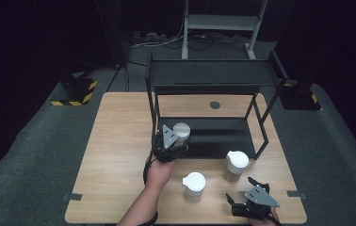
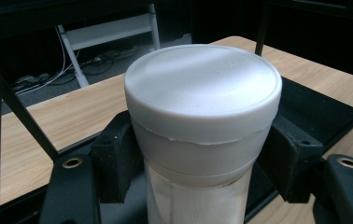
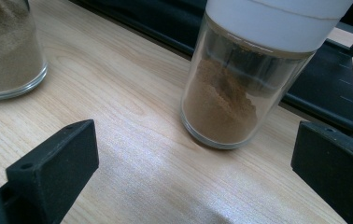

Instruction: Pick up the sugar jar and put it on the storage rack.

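A glass jar [image 2: 202, 93] with a white lid and pale powder inside sits between the jaws of my left gripper [image 2: 198, 172], which is shut on it below the lid. In the high view this jar [image 1: 182, 131] is upright at the front left corner of the black rack's lower shelf [image 1: 223, 136], with the left gripper [image 1: 177, 140] behind it. My right gripper [image 1: 239, 188] rests near the table's front right, open with nothing between its jaws. Straight ahead of the right gripper [image 3: 198, 172] stands a second jar [image 3: 230, 93] of brown powder.
A third white-lidded jar [image 1: 194, 186] stands at the table's front middle; it is the jar [image 3: 6, 56] at the left edge of the right gripper view. The black two-tier rack [image 1: 209, 75] takes up the table's far half. Its thin legs [image 1: 153, 117] stand close to the left gripper.
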{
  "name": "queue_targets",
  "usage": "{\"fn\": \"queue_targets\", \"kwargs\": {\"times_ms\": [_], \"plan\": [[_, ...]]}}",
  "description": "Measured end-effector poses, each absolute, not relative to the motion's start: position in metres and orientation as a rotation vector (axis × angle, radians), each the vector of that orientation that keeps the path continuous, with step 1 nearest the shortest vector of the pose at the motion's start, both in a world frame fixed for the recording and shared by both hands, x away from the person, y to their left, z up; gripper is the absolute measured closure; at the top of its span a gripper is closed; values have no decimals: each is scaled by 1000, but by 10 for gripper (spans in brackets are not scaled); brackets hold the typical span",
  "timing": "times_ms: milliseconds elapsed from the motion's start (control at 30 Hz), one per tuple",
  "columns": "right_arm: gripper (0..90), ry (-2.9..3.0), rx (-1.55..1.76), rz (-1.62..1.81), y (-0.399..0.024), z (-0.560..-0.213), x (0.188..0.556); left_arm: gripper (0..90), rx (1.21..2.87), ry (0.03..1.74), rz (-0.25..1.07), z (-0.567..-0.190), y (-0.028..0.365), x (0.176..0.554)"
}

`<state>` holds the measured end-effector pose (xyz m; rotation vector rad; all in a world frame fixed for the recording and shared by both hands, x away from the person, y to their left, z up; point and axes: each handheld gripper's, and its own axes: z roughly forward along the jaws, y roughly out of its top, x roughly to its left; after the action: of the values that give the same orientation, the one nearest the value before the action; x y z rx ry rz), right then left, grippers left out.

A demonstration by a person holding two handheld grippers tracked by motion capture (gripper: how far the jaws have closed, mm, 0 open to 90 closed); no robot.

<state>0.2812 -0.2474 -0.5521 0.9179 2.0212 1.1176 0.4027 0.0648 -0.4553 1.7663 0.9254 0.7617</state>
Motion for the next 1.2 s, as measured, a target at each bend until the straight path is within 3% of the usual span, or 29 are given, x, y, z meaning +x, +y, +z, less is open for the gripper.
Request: {"fn": "queue_targets", "kwargs": {"times_ms": [1200], "plan": [[0,2018,917,1120,-248,-552,281,342,1788,1017,746,-474,56,437]]}}
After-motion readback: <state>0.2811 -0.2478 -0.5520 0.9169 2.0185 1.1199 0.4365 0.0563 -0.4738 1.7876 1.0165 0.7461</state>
